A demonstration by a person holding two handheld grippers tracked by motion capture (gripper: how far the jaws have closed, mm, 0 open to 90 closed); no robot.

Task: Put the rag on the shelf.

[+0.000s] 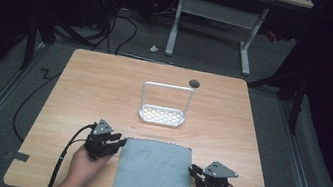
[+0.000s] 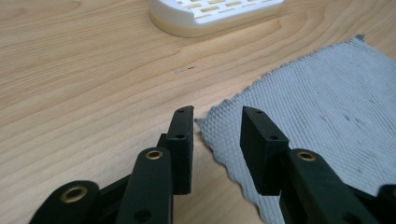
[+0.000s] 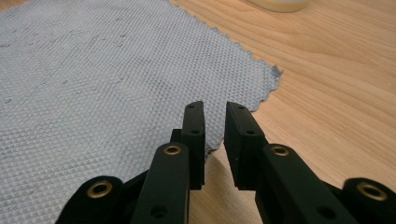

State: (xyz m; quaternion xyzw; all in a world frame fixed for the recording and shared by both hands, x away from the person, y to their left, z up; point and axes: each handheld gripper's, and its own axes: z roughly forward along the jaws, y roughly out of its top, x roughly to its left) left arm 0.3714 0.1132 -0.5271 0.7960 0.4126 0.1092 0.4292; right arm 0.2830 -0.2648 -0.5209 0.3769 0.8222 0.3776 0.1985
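A grey cloth (image 1: pixel 154 175) lies flat at the table's near edge, between my two grippers. At the cloth's far left corner my left gripper (image 1: pixel 120 142) is open. In the left gripper view the left gripper's (image 2: pixel 217 116) jaws stand either side of that corner of the cloth (image 2: pixel 327 107). My right gripper (image 1: pixel 191 170) is at the cloth's right edge. Its jaws are open by a narrow gap in the right gripper view (image 3: pixel 215 110), over the cloth's (image 3: pixel 93 70) scalloped edge. Nothing is held.
A white slotted rack (image 1: pixel 162 116) with a tall loop handle stands mid-table beyond the cloth; its base shows as a white rack (image 2: pixel 210 14). A dark round hole (image 1: pixel 194 83) sits near the wooden table's (image 1: pixel 94 92) far edge. Cables (image 1: pixel 114 29) and a white desk frame (image 1: pixel 248 45) are on the floor behind.
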